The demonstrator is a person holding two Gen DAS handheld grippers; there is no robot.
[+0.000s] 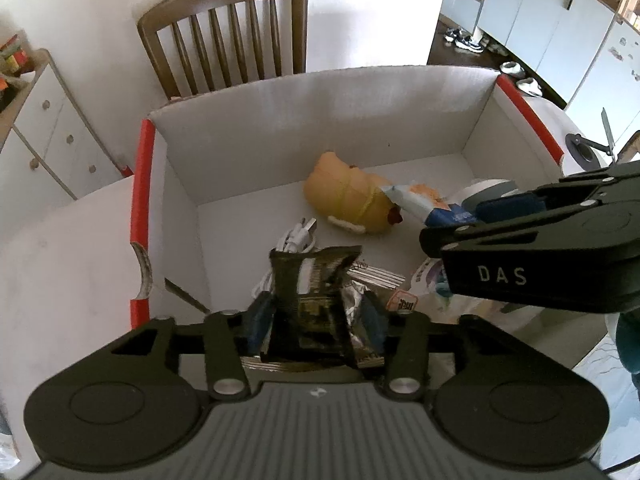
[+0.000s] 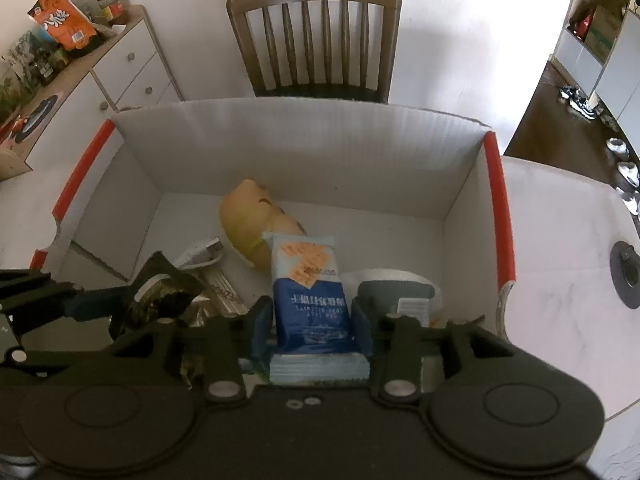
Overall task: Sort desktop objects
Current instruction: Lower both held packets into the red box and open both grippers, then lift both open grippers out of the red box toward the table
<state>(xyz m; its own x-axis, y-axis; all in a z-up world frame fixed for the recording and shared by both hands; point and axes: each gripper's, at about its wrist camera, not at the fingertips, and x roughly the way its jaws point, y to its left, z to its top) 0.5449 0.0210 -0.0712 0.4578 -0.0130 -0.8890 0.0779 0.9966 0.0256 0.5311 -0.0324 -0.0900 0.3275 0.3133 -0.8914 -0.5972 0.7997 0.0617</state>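
A white box with red edges [image 1: 320,128] [image 2: 304,152] stands on the table. My left gripper [image 1: 316,322] is shut on a black snack packet [image 1: 312,288] and holds it over the box's near side; the packet also shows in the right wrist view [image 2: 160,288]. My right gripper [image 2: 314,324] is shut on a blue and white snack packet [image 2: 308,288] over the box; this packet shows in the left wrist view [image 1: 424,204]. Inside lie a yellow plush toy [image 1: 348,200] [image 2: 248,220], a white charger with cable [image 1: 296,236] [image 2: 200,254] and silver packets [image 1: 372,280].
A brown wooden chair [image 1: 228,36] [image 2: 316,36] stands behind the box. A white drawer cabinet [image 1: 44,128] [image 2: 120,76] is at the left. The white table [image 1: 60,248] [image 2: 560,248] has a round black cable hole [image 2: 626,274]. A white roll [image 2: 392,284] lies in the box.
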